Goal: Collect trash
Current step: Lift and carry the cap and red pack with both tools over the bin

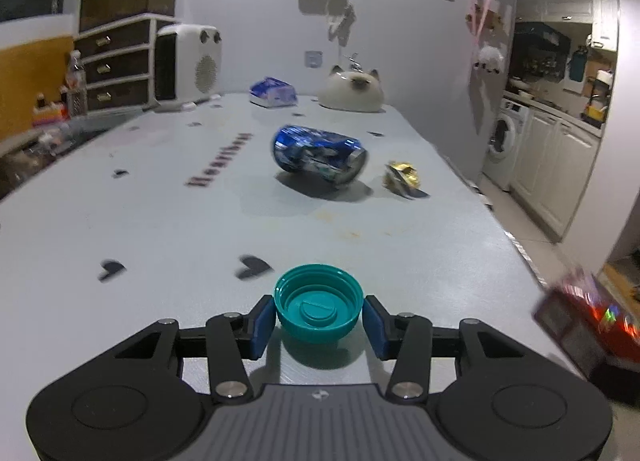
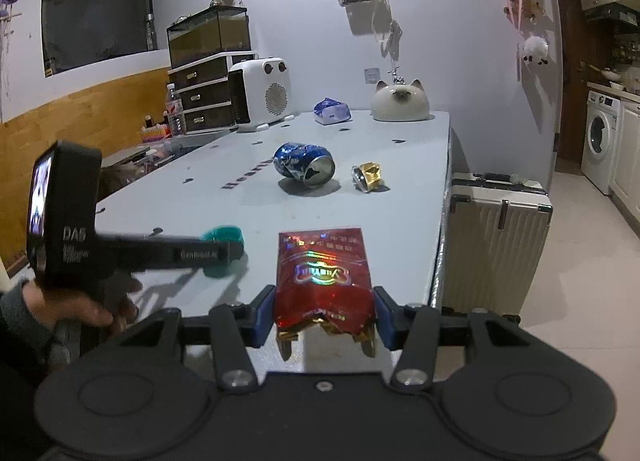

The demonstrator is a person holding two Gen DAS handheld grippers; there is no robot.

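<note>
Nearer than the crushed blue can [image 1: 319, 159], the left gripper [image 1: 319, 320] pinches a teal cap [image 1: 318, 303] (open side up); the right gripper [image 2: 325, 315] clamps a red packet [image 2: 323, 281].

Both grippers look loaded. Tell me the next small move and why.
Probably lift both loads clear of the table: the left gripper pinches the teal cap and the right gripper clamps the red packet. No bin is in view. The crushed blue can and gold wrapper must wait.
</note>
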